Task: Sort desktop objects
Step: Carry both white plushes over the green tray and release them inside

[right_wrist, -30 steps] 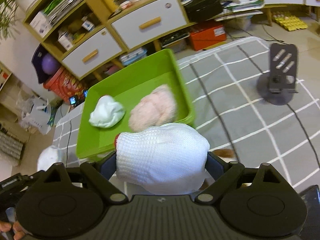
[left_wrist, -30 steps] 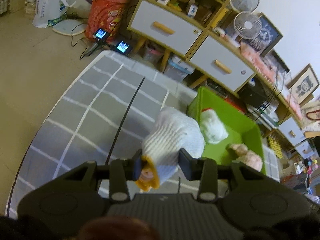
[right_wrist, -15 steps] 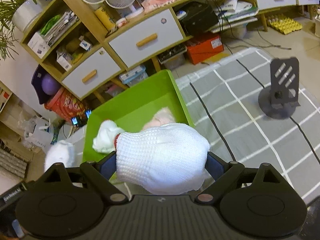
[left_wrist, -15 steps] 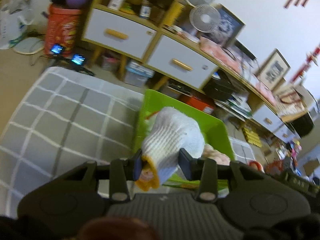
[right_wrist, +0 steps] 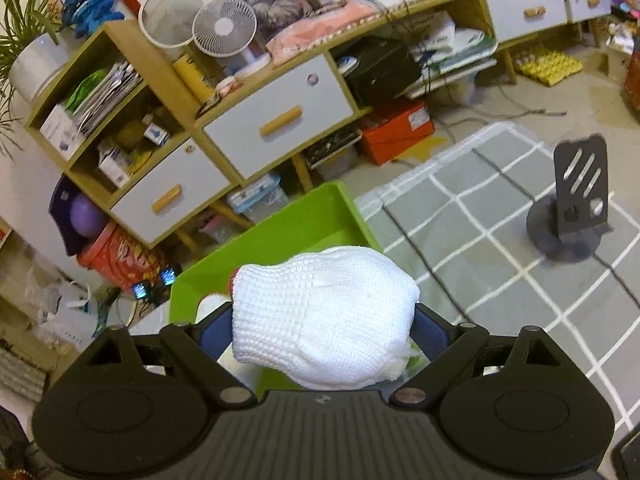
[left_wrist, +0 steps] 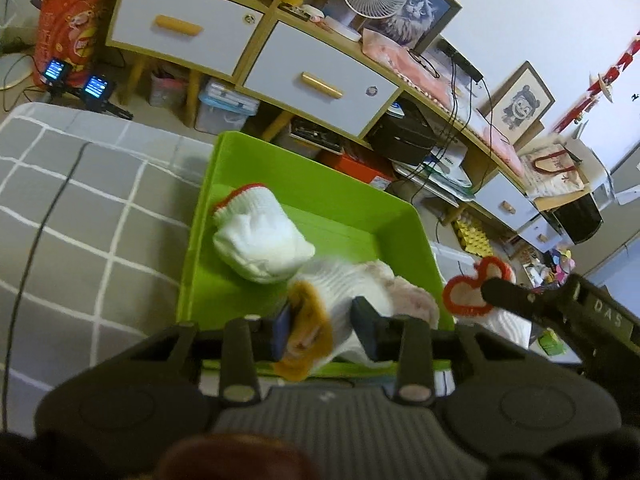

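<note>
Both gloves (left_wrist: 344,292) nearer tray (left_wrist: 360,208); stand (right_wrist: 576,204) right-view only.

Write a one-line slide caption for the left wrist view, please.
Left gripper holds a yellow-cuffed white glove over the green tray, beside a red-cuffed glove already inside.

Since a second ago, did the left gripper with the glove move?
Yes. The left gripper carried its glove from over the grey cloth to above the green tray.
</note>
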Tool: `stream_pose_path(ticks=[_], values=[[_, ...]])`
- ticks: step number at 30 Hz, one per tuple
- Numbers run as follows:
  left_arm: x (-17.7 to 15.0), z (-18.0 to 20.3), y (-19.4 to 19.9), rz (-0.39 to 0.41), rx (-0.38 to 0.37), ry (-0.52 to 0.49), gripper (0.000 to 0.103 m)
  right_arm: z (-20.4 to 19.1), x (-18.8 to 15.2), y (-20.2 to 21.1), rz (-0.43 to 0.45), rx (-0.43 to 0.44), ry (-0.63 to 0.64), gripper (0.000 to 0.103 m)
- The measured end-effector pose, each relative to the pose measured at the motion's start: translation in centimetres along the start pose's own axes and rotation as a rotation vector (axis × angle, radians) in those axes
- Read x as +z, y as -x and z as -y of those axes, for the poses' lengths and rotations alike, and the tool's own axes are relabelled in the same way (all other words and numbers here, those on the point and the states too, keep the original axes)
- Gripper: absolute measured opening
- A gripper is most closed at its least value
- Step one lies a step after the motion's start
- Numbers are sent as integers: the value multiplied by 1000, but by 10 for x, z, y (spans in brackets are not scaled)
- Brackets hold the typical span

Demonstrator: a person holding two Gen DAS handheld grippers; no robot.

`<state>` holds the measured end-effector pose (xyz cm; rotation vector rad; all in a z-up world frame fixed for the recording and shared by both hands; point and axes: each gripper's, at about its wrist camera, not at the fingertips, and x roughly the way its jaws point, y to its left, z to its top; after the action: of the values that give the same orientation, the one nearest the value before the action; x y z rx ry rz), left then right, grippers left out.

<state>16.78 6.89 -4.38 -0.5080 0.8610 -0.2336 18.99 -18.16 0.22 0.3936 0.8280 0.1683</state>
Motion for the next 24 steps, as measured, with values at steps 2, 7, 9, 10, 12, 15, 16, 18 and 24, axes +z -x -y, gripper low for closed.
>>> stream_pose_path(ticks=[2,7,9,10,12,15,16,18,24], values=[[1,-3,-5,2,24,1,31,-5,5,-2,11,-23,33,91],[2,-11,-9,-1,31,32,31,-13,15,-12,15,-40,69,91],[2,-10,-9,4,62,14,31,-16,19,-18,15,-40,64,91],[2,-10,-9,5,74,8,31,-16,21,-21,13,-37,61,91],[2,-10,-9,9,96,5,31,-17,23,-28,6,-23,53,91],[3,-10,-9,19,146,-12,31,-20,23,-39,1,1,63,91],[2,-11,-9,18,162,-16,31,-21,23,-42,1,13,69,92],[2,-15,-9,9,172,-13,31,-22,21,-49,1,44,85,92],[1,-18,-4,14,171,-11,31,-32,17,-69,21,41,153,92]])
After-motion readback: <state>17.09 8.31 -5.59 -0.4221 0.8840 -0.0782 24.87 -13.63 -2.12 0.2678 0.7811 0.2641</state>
